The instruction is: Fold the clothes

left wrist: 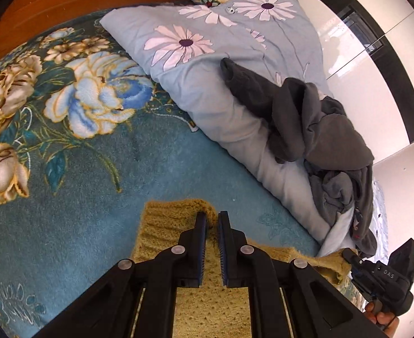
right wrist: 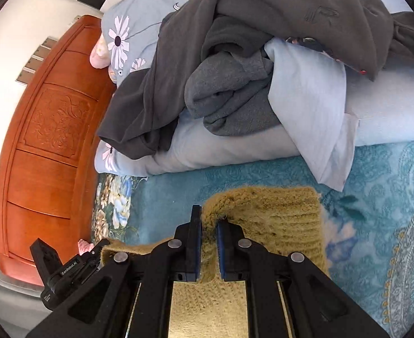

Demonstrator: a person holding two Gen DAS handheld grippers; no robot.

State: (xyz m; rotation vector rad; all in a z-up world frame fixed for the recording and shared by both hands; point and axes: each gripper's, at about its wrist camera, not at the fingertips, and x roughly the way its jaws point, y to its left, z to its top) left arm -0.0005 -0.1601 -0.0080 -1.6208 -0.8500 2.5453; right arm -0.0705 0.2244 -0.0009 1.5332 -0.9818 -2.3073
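A mustard-yellow knitted garment (left wrist: 161,225) lies on the teal floral bedspread (left wrist: 94,169). My left gripper (left wrist: 212,217) is shut on a raised fold at the garment's edge. My right gripper (right wrist: 209,217) is shut on another pinched fold of the same garment (right wrist: 285,217). Each gripper shows in the other's view, the right one (left wrist: 381,276) at lower right, the left one (right wrist: 66,270) at lower left, both at the garment's ends.
A pale blue duvet with daisies (left wrist: 207,56) is bunched behind the garment. Dark grey clothes (left wrist: 319,124) are heaped on it, seen close in the right wrist view (right wrist: 235,56). A carved wooden headboard (right wrist: 46,140) stands at the bed's end. A white wall (left wrist: 370,84) lies beyond.
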